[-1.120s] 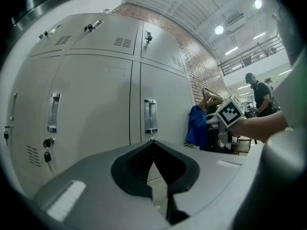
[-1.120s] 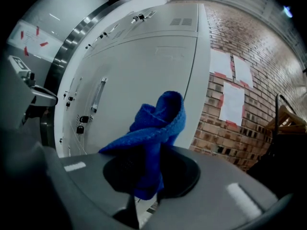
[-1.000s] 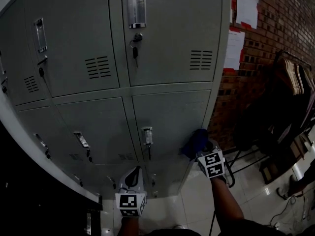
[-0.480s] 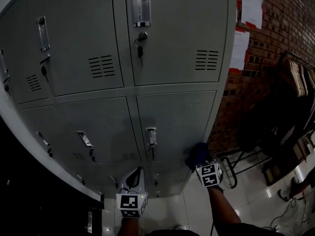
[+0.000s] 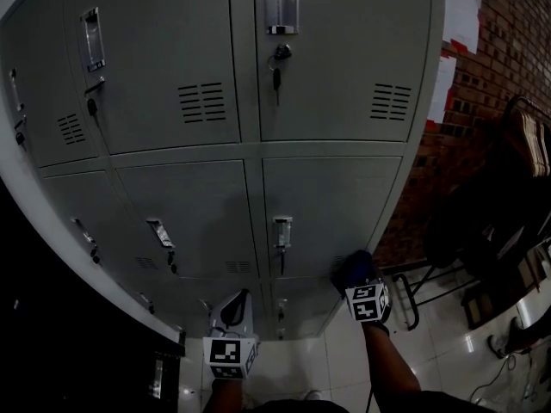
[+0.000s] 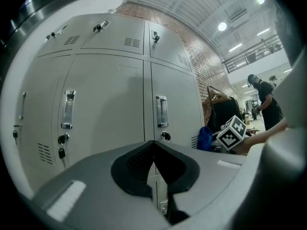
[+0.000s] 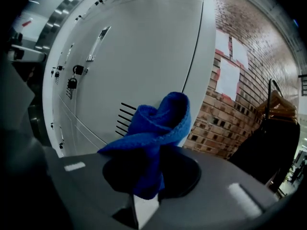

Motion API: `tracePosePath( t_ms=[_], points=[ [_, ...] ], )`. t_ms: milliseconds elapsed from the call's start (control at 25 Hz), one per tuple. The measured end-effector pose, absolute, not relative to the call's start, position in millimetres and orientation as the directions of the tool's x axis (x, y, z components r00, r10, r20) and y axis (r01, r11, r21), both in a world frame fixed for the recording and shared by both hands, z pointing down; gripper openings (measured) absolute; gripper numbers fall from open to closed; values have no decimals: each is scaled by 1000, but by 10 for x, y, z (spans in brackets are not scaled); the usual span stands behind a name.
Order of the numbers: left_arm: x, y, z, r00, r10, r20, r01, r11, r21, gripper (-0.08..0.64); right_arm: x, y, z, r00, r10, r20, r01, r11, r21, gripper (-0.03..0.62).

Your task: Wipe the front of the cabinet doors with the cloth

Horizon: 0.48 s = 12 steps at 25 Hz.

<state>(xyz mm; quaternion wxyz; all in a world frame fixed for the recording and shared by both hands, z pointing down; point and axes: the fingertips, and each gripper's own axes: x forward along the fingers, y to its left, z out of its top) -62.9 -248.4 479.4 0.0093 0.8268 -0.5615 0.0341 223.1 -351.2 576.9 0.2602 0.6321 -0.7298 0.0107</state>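
Observation:
A bank of grey metal cabinet doors (image 5: 327, 205) fills the head view. My right gripper (image 5: 356, 277) is shut on a blue cloth (image 5: 352, 267), held at the lower right corner of the middle-right door beside its vent slots (image 7: 125, 113). In the right gripper view the bunched cloth (image 7: 156, 128) rises from the jaws of the right gripper (image 7: 145, 195) close against the door; contact cannot be told. My left gripper (image 5: 235, 303) hangs lower and to the left, near the bottom doors. In its own view the left gripper (image 6: 154, 163) is shut with nothing between the jaws.
Door handles (image 5: 281, 231) and keys in locks (image 5: 275, 77) stick out from the doors. A brick wall with papers (image 5: 461, 24) is to the right, with dark garments on a rack (image 5: 508, 188) and a tiled floor (image 5: 344, 368) below. A person (image 6: 263, 99) stands far off.
The right gripper has carried the blue cloth down the middle-right door toward its bottom corner. The head view has shifted slightly. The left gripper has stayed where it was.

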Motion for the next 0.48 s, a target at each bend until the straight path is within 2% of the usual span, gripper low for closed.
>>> tracePosePath(
  t_ms=[480],
  points=[
    [-905,-2467,4824,355,-932,67,-934,-356,-10,17,1596,-3507,5691,-128,-911,392,-899,274,341,72]
  ],
)
